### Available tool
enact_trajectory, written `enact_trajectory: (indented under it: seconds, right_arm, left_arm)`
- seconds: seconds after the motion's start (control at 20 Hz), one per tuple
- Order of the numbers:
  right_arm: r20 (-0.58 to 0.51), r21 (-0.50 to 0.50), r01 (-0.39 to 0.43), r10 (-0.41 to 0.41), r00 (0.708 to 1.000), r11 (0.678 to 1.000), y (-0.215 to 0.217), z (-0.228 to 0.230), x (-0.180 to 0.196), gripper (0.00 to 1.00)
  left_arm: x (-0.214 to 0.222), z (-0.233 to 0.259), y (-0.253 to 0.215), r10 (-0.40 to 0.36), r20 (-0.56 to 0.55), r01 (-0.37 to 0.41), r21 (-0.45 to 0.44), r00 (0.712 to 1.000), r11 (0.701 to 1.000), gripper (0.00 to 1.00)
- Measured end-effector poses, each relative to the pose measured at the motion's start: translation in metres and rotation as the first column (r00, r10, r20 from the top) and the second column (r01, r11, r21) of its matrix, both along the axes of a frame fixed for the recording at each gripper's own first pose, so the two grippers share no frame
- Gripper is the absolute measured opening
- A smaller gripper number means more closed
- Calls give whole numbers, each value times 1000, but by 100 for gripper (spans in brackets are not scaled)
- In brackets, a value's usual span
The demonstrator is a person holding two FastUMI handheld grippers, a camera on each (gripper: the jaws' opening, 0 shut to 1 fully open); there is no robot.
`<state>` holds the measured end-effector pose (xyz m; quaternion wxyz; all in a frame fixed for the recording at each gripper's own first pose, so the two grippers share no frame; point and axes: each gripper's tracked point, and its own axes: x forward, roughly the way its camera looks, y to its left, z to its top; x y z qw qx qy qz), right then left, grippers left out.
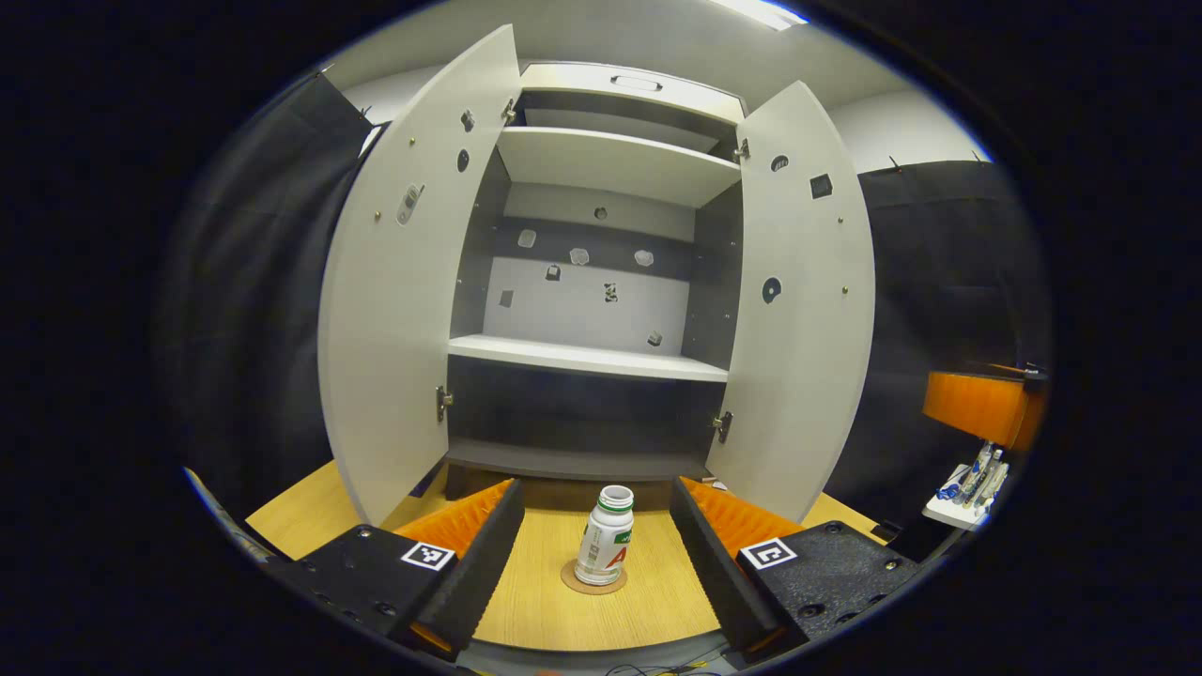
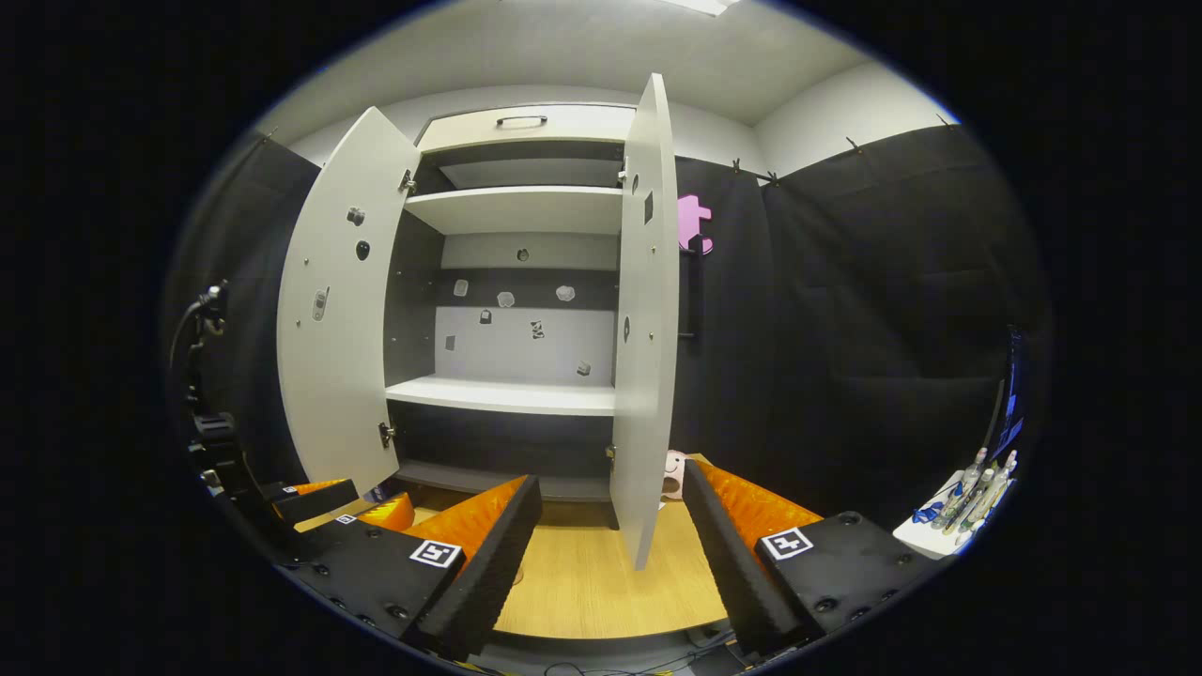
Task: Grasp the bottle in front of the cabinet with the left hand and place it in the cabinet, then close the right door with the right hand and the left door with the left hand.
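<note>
A white bottle (image 1: 606,540) with a green band under its cap stands upright on a round coaster on the wooden table (image 1: 554,610), in front of the cabinet (image 1: 587,357). Both cabinet doors stand wide open: the left door (image 1: 394,310) and the right door (image 1: 798,310). My left gripper (image 1: 596,490) is open, its fingers either side of the bottle and apart from it. My right gripper (image 2: 612,479) is open and empty, close before the edge of the right door (image 2: 643,319). The left gripper (image 2: 347,502) appears low at the left of the right gripper view.
A white tray of pens (image 1: 967,483) lies at the far right, below an orange object (image 1: 977,404). Inside the cabinet, a white shelf (image 1: 587,359) spans mid height and another (image 1: 610,164) sits above. A small pinkish item (image 2: 674,472) lies behind the right door.
</note>
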<state>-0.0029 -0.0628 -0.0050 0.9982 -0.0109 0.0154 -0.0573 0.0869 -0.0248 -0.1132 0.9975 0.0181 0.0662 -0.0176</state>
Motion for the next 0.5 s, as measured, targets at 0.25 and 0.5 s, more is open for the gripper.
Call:
enact_trajectory:
  seconds: [0.25, 0.5]
  right_arm:
    - [-5, 0, 50, -50, 999, 999, -23, -1, 11, 100]
    - [-28, 13, 86, -85, 996, 996, -43, -5, 25, 100]
  left_arm:
    - [47, -42, -12, -19, -26, 20, 42, 999, 999, 95]
    - [85, -97, -14, -23, -94, 32, 88, 995, 996, 95]
